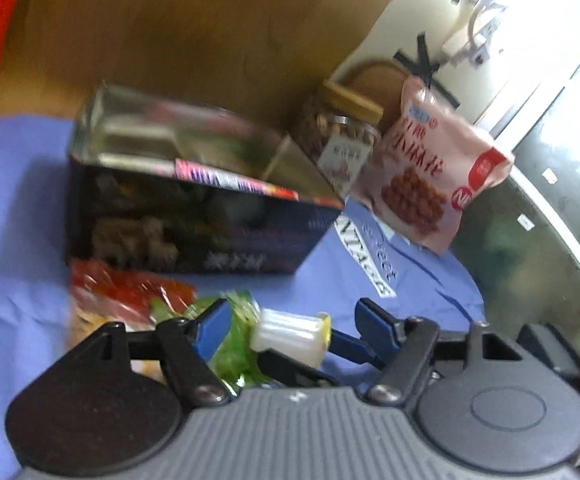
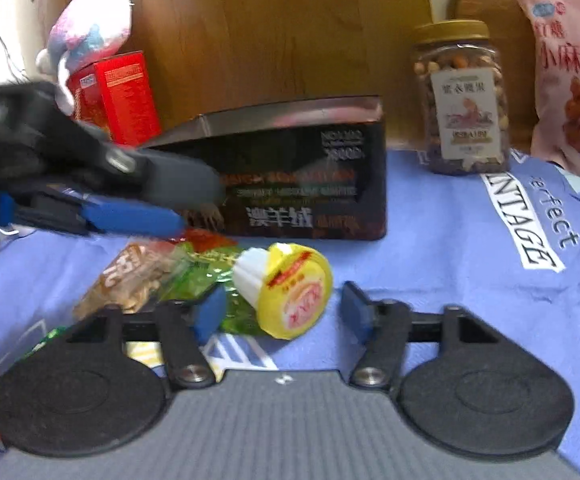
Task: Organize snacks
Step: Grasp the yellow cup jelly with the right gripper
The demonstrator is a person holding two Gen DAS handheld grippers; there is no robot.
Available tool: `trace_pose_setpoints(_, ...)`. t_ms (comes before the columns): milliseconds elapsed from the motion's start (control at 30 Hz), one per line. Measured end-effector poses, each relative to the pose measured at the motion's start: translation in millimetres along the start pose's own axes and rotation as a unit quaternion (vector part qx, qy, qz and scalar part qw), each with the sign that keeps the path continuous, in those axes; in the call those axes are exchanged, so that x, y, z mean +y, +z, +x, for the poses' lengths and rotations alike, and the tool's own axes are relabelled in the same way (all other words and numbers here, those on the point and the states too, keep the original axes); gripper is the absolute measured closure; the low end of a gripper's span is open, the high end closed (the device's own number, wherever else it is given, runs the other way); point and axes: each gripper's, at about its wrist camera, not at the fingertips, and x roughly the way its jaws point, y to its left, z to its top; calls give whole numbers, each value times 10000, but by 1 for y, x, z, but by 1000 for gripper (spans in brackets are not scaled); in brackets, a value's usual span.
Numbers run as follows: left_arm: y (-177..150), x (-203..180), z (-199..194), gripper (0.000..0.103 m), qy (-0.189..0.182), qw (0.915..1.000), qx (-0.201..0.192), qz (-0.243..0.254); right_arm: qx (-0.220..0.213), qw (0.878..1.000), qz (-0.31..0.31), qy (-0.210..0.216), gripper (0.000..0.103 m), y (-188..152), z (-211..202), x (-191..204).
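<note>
The right hand-held gripper (image 2: 281,312), jaws wide, brackets the yellow-lidded jelly cup (image 2: 290,290).

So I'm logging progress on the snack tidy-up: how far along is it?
Early. Done: the black box already holds at least one packet. In hand: nothing; both grippers, left and right, are open around the jelly cup. Left: that cup, the green packet and the peanut packet lie on the cloth.

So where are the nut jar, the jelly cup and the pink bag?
Nut jar (image 2: 461,96), right wrist view, on its label.
Jelly cup (image 2: 296,294), right wrist view, on its yellow lid.
Pink bag (image 1: 430,168), left wrist view, on its printed front.
</note>
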Motion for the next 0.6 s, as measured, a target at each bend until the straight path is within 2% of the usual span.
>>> trace_pose_setpoints(133,-6,-2,25,37,48,9997,233,-88,-39,10000,43,9,50,-5,2,-2)
trace_pose_setpoints(200,-9,-4,32,50,66,9992,352,-175,-48,9999,84,-39,51,-5,1,-3)
trace_pose_setpoints(267,-10,-10,28,51,110,9994,327,-95,-151,9998,105,-73,52,-8,-7,-2)
trace_pose_setpoints(433,5,-29,-5,51,-104,9995,-155,261,-831,9961,-270,-145,52,7,-34,12)
trace_pose_setpoints(600,46,-31,-13,51,10,9978,-561,367,-1147,9908,-686,-223,52,50,-20,19)
